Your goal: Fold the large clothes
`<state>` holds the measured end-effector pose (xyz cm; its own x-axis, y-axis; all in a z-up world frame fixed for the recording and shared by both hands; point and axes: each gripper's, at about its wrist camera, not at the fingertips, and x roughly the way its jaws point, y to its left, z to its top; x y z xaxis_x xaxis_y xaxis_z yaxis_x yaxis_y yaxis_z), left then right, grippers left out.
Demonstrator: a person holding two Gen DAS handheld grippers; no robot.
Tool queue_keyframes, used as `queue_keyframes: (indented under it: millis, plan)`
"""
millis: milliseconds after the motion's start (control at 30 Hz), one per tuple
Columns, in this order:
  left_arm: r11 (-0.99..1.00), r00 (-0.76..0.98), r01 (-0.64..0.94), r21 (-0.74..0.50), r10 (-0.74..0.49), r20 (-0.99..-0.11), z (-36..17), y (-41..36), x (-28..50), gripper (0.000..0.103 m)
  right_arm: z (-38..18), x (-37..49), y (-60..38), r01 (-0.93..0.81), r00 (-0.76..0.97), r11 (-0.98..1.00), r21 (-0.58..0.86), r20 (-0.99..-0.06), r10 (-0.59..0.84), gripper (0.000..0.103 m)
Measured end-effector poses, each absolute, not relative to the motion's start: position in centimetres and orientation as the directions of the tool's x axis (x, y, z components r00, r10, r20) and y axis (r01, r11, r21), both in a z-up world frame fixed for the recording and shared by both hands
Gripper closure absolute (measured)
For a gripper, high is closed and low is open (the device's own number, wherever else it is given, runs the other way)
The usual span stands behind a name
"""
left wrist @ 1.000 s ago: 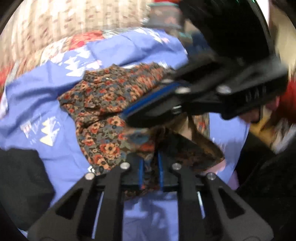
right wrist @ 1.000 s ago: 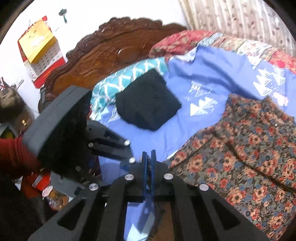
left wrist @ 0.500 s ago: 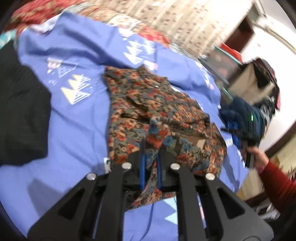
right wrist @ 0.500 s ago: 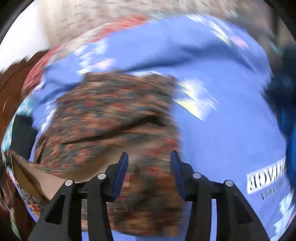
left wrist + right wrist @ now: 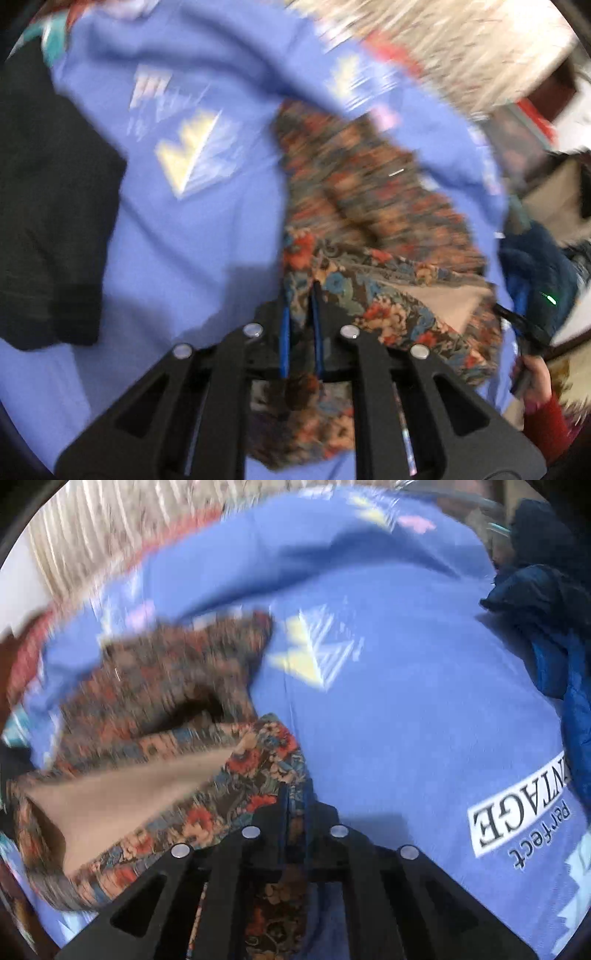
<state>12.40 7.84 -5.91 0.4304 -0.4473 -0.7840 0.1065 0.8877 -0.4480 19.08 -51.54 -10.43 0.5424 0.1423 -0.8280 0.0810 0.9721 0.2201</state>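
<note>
A floral patterned garment point(image 5: 369, 206) lies crumpled on the blue bedsheet point(image 5: 192, 236). My left gripper point(image 5: 299, 295) is shut on the garment's near edge, and cloth hangs down between its arms. In the right wrist view the same garment point(image 5: 147, 686) spreads to the left with its tan lining point(image 5: 129, 794) turned up. The jaws of my right gripper point(image 5: 295, 794) are closing, and a floral edge is pinched between the pads. Both views are blurred.
A folded black garment point(image 5: 48, 206) lies at the left on the sheet. A dark blue padded jacket point(image 5: 554, 627) is heaped at the bed's right edge. A hand in a red sleeve point(image 5: 535, 387) shows at the right of the left wrist view. Patterned curtains hang behind the bed.
My right gripper swung from the headboard side to the garment's edge, opened and closed on the cloth. My left gripper kept its hold and rolled as it sank.
</note>
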Motion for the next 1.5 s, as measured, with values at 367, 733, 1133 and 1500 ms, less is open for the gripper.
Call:
queue_keyframes:
  millis: [367, 733, 1133, 1500]
  plan:
    - [0.873, 0.432, 0.109, -0.476, -0.473, -0.768, -7.0, 8.3, 11.2, 0.093, -7.4, 17.3, -33.9, -0.552, 0.287, 0.818, 0.165, -0.883, 0.372, 0.051]
    - [0.881, 0.444, 0.193, -0.432, -0.471, -0.762, -5.2, 7.1, 10.4, 0.093, -12.2, 13.9, -32.3, -0.619, 0.208, 0.778, 0.103, -0.934, 0.289, 0.042]
    - [0.883, 0.475, 0.172, -0.436, -0.462, -0.749, -4.7, 8.0, 10.5, 0.093, -4.5, 17.3, -35.6, -0.429, 0.488, 0.888, 0.164, -0.785, 0.381, 0.084]
    - [0.856, 0.495, -0.014, -0.517, -0.444, -0.747, -7.7, 10.5, 12.8, 0.093, -11.6, 22.8, -38.5, -0.196, 0.427, 0.912, 0.361, -0.806, 0.411, 0.075]
